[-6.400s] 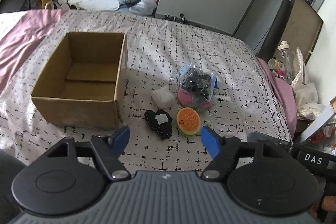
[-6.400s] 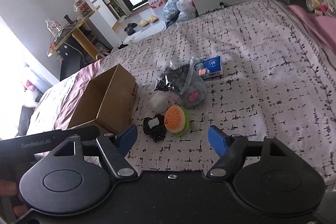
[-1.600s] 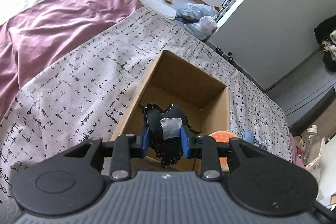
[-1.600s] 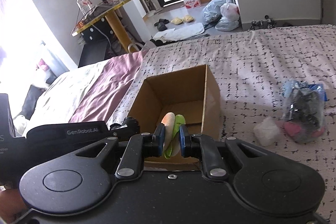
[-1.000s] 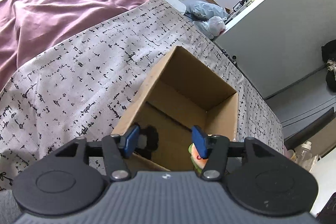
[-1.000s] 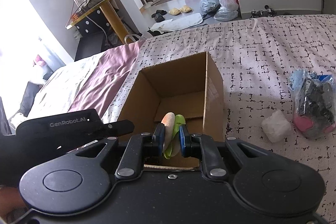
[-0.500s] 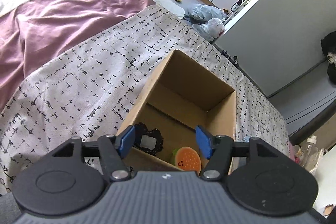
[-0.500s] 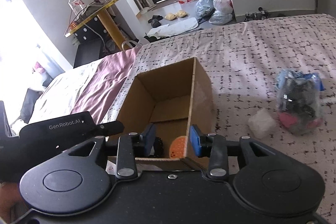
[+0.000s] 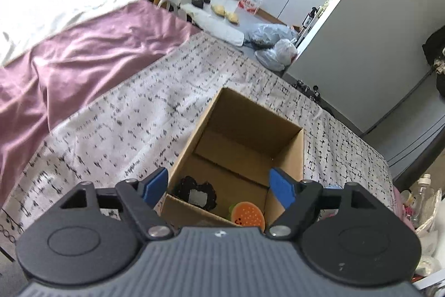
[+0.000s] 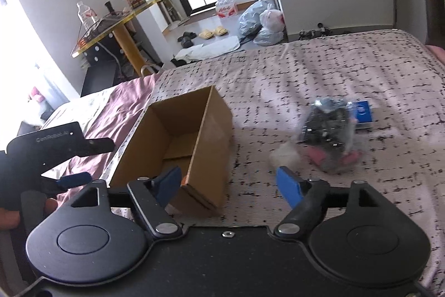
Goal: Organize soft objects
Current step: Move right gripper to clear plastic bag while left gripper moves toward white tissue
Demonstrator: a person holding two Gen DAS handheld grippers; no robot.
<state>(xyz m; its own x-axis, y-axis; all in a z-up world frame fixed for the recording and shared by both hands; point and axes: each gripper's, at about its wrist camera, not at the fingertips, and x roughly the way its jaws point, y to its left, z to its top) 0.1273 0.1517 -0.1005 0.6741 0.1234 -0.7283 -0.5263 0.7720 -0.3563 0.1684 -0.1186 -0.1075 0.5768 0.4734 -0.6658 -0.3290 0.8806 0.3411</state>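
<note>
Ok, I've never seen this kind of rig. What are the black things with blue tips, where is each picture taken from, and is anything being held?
Those are two hand-held grippers; a person carries one in each hand. Each picture comes from a fisheye camera on one gripper, looking along its blue fingers. The left gripper is over a cardboard box on a bed. The right gripper looks at the same box from the side. Both are open and hold nothing. Inside the box lie a black toy and a burger toy. On the bed beside the box are a white lump, a plastic bag of items and a blue pack.
</note>
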